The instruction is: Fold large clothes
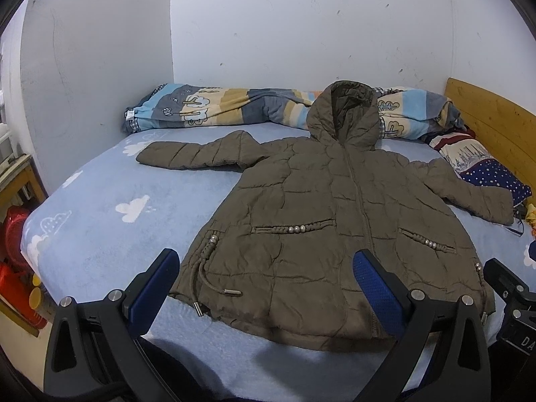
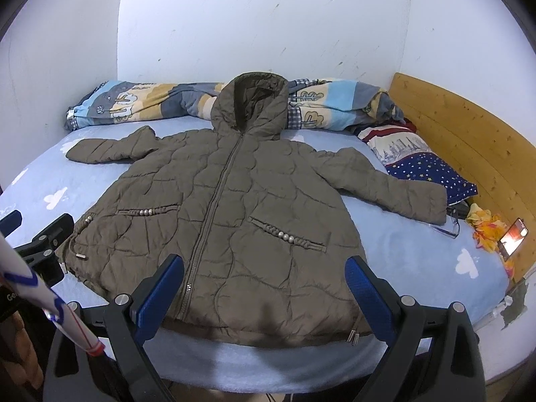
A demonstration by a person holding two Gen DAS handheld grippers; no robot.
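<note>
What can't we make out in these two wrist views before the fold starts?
- Jacket hem corner, left wrist view: behind the left hand-held gripper finger.
- Phone screen, right wrist view: too small, glaring.
- Jacket back: face-down on the bed.
- Items by pillow: partly under sleeve.

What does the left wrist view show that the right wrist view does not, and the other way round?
Only the left wrist view shows the red and yellow containers beside the bed and the wooden shelf by the wall.

Only the right wrist view shows the lit phone, the orange-yellow cloth next to it, and a white striped sleeve.

Both show the olive hooded jacket spread flat and zipped on the blue cloud sheet, the rolled striped blanket, the starred pillow, the wooden headboard, and each open claw, left and right.
</note>
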